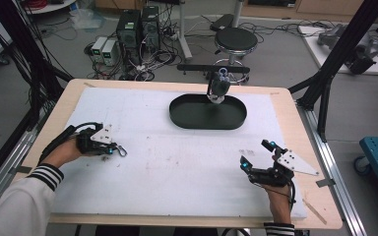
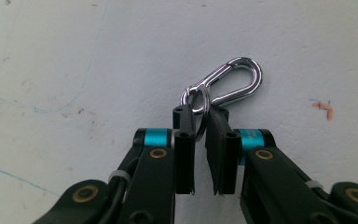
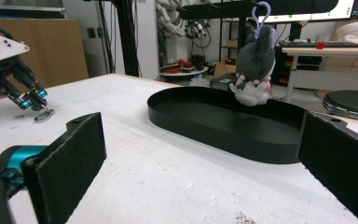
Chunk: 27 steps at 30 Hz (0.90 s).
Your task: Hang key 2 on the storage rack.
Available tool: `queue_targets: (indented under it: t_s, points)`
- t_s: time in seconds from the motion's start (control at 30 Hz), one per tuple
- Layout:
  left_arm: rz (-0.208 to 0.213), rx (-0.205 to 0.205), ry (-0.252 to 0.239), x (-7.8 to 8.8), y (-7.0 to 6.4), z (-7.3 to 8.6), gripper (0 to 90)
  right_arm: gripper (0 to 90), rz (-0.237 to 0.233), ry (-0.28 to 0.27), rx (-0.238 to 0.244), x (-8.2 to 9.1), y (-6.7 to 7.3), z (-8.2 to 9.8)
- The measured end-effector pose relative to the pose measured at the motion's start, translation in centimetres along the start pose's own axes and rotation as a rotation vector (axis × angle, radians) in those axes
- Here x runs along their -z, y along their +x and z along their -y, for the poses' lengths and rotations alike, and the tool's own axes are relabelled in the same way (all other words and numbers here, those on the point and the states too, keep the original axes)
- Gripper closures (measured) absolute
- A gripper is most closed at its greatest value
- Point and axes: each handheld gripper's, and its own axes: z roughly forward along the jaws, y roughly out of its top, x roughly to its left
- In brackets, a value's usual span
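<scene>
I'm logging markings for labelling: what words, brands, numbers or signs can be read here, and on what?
None can be read.
The monitor behind the plush toy shows coloured marks too small to read.
The carabiner held by the left gripper bears no legible marking.

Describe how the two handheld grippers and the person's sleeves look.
Both grippers, left gripper and right gripper, are black with cyan bands, brass rivets, flat black fingers, grey three-cornered plates and trailing black cables. The sleeves are white with black-striped cuffs.

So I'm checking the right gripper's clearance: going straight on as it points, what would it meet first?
Probably the near wall of the black tray; the right gripper has open jaws and bare white mat before it, though depth is uncertain.
</scene>
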Motion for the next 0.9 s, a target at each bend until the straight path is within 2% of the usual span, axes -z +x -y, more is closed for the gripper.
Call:
queue_targets:
  t_s: [0.17, 0.33, 0.43, 0.63, 0.7, 0.77, 0.9]
  points:
    - [0.003, 0.017, -0.006, 0.0, 0.1, 0.0, 84.0, 0.7, -0.003, 0.003, -0.002, 0.0, 0.0, 0.0]
    - [0.008, 0.052, -0.001, 0.2, 0.2, 0.0, 87.4, 0.7, -0.002, 0.007, 0.005, -0.1, 0.0, 0.1]
    - [0.005, 0.057, 0.002, 0.2, 0.2, 0.0, 87.5, 0.7, -0.005, 0.008, 0.003, -0.1, 0.1, 0.1]
    - [0.001, 0.095, -0.002, 0.2, 0.2, -0.1, 87.7, 0.7, -0.005, 0.007, 0.001, -0.2, 0.1, 0.1]
    - [-0.003, 0.108, -0.01, 0.4, 0.2, -0.2, 87.7, 0.7, -0.008, 0.007, 0.001, -0.2, 0.1, 0.1]
    - [0.001, 0.139, -0.037, 0.5, 0.2, -0.3, 87.7, 0.7, -0.015, 0.012, -0.009, -0.2, 0.1, 0.1]
    - [-0.011, 0.164, -0.075, 1.2, 0.4, -0.5, 87.7, 0.7, -0.026, 0.033, -0.021, -0.3, 0.0, 0.3]
